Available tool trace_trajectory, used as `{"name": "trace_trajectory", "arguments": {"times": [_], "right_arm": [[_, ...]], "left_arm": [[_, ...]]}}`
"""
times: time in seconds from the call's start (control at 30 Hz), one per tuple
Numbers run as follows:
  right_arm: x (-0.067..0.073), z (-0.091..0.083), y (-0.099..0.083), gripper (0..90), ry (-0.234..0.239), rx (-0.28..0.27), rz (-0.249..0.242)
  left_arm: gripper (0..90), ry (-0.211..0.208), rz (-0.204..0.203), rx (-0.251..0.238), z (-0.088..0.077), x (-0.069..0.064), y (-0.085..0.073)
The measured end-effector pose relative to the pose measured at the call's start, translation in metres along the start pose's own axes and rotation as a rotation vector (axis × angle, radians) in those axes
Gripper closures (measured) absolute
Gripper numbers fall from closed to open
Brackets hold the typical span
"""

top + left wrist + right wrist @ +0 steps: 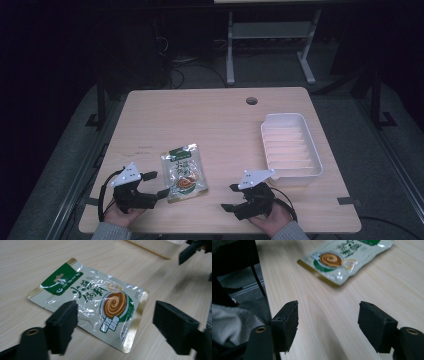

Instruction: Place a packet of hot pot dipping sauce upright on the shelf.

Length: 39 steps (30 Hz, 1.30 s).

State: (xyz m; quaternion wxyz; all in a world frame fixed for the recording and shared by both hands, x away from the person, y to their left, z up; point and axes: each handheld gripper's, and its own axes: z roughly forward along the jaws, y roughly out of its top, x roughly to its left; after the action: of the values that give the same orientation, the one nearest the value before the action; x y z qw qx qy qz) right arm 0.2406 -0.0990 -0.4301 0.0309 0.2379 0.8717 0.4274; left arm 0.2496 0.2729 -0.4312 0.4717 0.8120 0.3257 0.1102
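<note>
Beside left claw [156, 184], snack pouch [184, 172], small print unreadable

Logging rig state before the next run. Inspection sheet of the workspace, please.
Surface: wood table, cable hole near the far edge.
Job's things: pouch flat at front left; white tray at right, nothing in it.
Clutter: nothing seen.
Grippers: left claw open, jaws either side of the pouch's near end in its own view, not touching it; right claw open over bare table, nothing held.
Cables: one loops from each claw; more on the floor behind the table.
Surroundings: dark room, grey floor, white desk frame behind.
</note>
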Motion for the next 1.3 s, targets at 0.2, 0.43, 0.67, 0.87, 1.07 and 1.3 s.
{"name": "trace_trajectory", "arguments": {"times": [0.2, 0.43, 0.67, 0.87, 1.07, 1.3], "right_arm": [[-0.004, 0.013, 0.018, 30.6, -0.013, 0.010, 0.015], [-0.016, 0.032, 0.045, 29.9, -0.018, 0.050, 0.056], [-0.029, 0.048, 0.080, 28.8, 0.003, 0.070, 0.093], [-0.040, 0.066, 0.101, 29.1, 0.006, 0.097, 0.111], [-0.049, 0.079, 0.120, 30.6, -0.014, 0.121, 0.105], [-0.062, 0.091, 0.134, 31.0, -0.034, 0.135, 0.119]], "left_arm": [[28.6, -0.007, 0.010, 0.013, 0.001, -0.002, 0.002], [45.4, -0.021, 0.004, 0.046, 0.007, 0.001, 0.003], [58.6, -0.010, 0.008, 0.101, 0.018, 0.004, 0.006], [68.8, -0.001, 0.005, 0.148, 0.026, 0.007, 0.008], [75.5, 0.008, 0.005, 0.181, 0.032, 0.009, 0.010], [81.2, 0.022, 0.014, 0.223, 0.036, 0.009, 0.013]]}}
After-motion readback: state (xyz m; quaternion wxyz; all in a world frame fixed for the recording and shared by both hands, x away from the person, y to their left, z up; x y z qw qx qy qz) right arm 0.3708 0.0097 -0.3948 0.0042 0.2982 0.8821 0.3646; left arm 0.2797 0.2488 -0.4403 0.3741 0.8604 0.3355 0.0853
